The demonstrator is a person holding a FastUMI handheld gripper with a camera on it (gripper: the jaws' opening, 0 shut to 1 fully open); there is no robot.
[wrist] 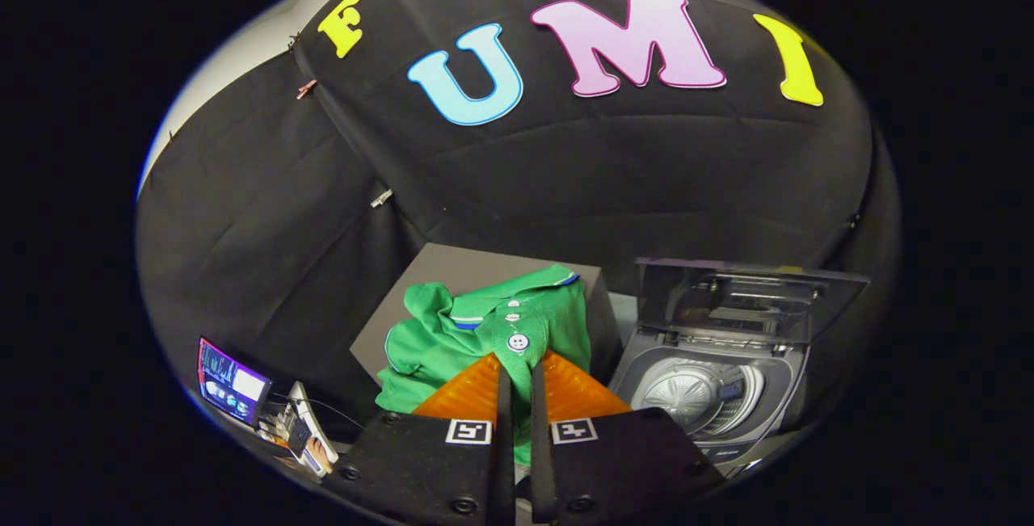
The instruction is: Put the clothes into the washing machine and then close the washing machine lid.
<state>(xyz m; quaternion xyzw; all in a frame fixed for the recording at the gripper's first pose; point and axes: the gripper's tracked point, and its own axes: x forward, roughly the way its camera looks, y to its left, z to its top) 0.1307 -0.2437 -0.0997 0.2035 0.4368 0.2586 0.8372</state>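
A green polo shirt (485, 324) with white buttons and a striped collar lies bunched on a dark grey box (452, 263). My gripper (518, 364) is shut on the shirt's button placket, with cloth pinched between both fingers (468, 393). To the right of the box stands a small top-loading washing machine (711, 389). Its lid (743, 296) is raised upright and the steel drum (695, 393) shows inside.
Left of the fingers, low down, a lit screen (232, 382) and a few small devices with cables (303, 433) lie against the black cloth wall (266, 211). The cloth wall runs all around behind the box and the machine.
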